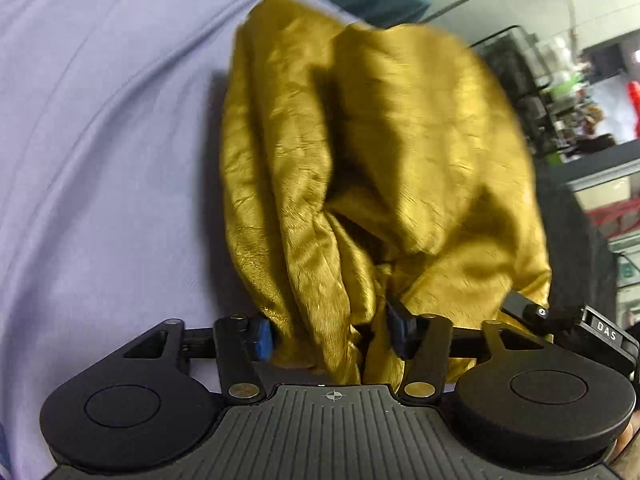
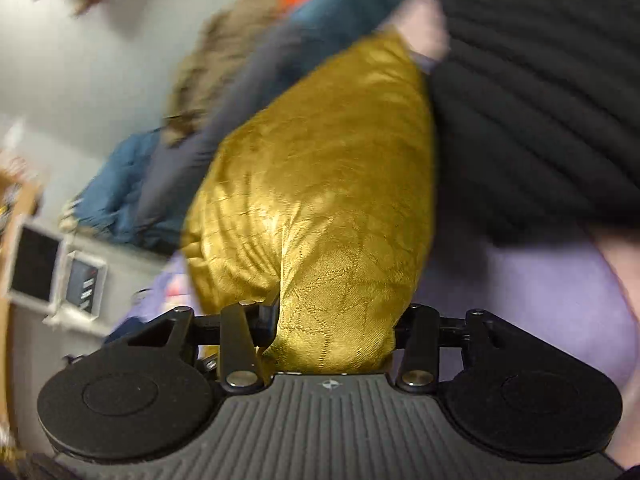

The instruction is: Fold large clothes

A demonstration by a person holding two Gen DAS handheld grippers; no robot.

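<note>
Left tongs (image 1: 332, 336) bunch gold garment (image 1: 380, 168), folds running away from camera.

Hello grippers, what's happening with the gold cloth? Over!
Left gripper clamped on bunched gold cloth. Right gripper gripping another bunch of it. Cloth lifted over the lilac sheet. Clothes pile beyond, nothing blocking.

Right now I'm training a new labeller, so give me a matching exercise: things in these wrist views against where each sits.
1 shiny gold crinkled cloth
2 smooth lavender sheet
3 black ribbed knit fabric
4 teal garment with orange patch

A top of right wrist view
B upper right of right wrist view
C bunched mid-frame in both views
D left side of left wrist view

Pairs: 1-C, 2-D, 3-B, 4-A
</note>
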